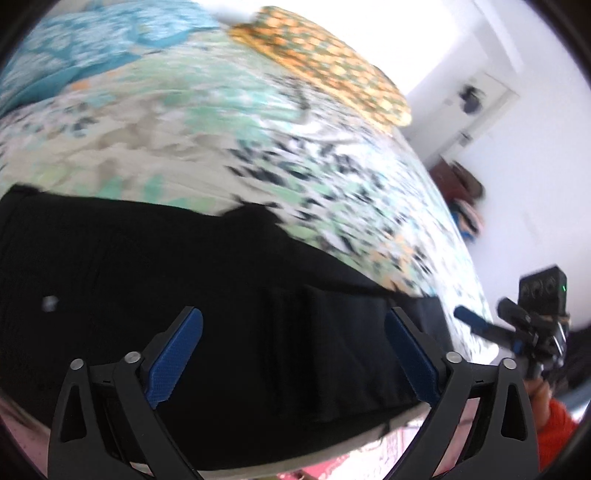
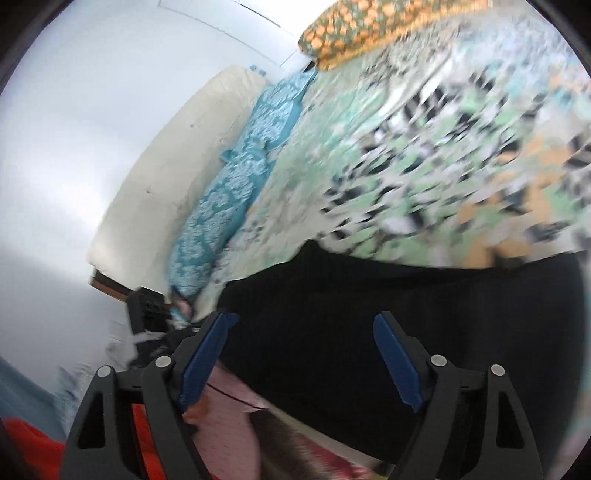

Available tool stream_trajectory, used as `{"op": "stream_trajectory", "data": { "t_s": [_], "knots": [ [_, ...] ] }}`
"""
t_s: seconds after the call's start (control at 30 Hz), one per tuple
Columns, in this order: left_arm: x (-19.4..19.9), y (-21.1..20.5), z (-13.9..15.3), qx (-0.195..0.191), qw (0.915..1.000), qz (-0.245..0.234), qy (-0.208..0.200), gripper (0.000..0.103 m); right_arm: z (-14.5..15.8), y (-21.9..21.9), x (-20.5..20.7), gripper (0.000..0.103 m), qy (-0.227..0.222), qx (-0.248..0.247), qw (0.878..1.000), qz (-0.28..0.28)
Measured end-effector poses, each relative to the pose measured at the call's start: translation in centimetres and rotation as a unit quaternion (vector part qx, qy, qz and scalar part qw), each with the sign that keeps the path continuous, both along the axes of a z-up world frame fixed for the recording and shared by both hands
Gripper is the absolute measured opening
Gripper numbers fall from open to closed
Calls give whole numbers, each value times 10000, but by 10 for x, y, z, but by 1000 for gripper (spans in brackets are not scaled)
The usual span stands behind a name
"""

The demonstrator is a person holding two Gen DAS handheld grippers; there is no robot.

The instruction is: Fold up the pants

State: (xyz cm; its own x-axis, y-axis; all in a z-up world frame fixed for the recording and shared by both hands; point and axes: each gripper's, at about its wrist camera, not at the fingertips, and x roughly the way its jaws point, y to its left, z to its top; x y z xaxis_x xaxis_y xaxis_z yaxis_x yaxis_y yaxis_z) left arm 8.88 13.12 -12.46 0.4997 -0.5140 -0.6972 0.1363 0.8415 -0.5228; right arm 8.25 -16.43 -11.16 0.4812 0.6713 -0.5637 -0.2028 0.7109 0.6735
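Note:
Black pants [image 1: 221, 277] lie flat on a bed with a floral sheet [image 1: 258, 147], along its near edge. My left gripper [image 1: 293, 314] hovers over them, its blue pads wide apart with nothing pinched between them. At the far right of that view, one blue finger [image 1: 471, 318] of my right gripper shows beyond the end of the pants. In the right wrist view, the right gripper [image 2: 303, 318] stands open above the pants [image 2: 406, 302], gripping no cloth. Both views are blurred.
An orange patterned pillow [image 1: 332, 62] lies at the far end of the bed, also seen in the right wrist view [image 2: 369, 26]. A teal patterned cover [image 2: 229, 184] runs along a cream padded edge [image 2: 166, 155]. A person's orange sleeve [image 1: 554, 417] and pink cloth [image 2: 229, 417] are near.

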Motion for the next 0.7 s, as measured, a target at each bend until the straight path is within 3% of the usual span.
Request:
{"op": "stream_trajectory", "data": {
  "t_s": [0.03,0.1,0.23,0.4,0.5,0.57,0.7],
  "knots": [
    [-1,-13,1,59,9997,-236,-30,79,-1,-11,-9,82,-31,-164,9998,-82],
    [-1,-42,-5,290,9970,-711,55,67,-6,-28,-31,82,-61,-414,9988,-273],
    [-1,-71,-25,773,9913,-1010,327,66,-18,-63,-74,82,-53,-514,9970,-585],
    [1,-85,-40,1004,9876,-1083,536,61,-13,-71,-77,82,-360,-589,9961,-559],
    [5,-86,-54,1052,9868,-956,774,10,-11,-68,-70,82,-519,-634,9943,-685],
    [5,-80,-55,907,9890,-839,810,9,-11,-74,-66,82,-485,-566,9934,-876],
    [-5,-63,-28,1055,9909,-717,427,8,0,-88,-59,82,-482,-720,9891,-1194]
  ]
}}
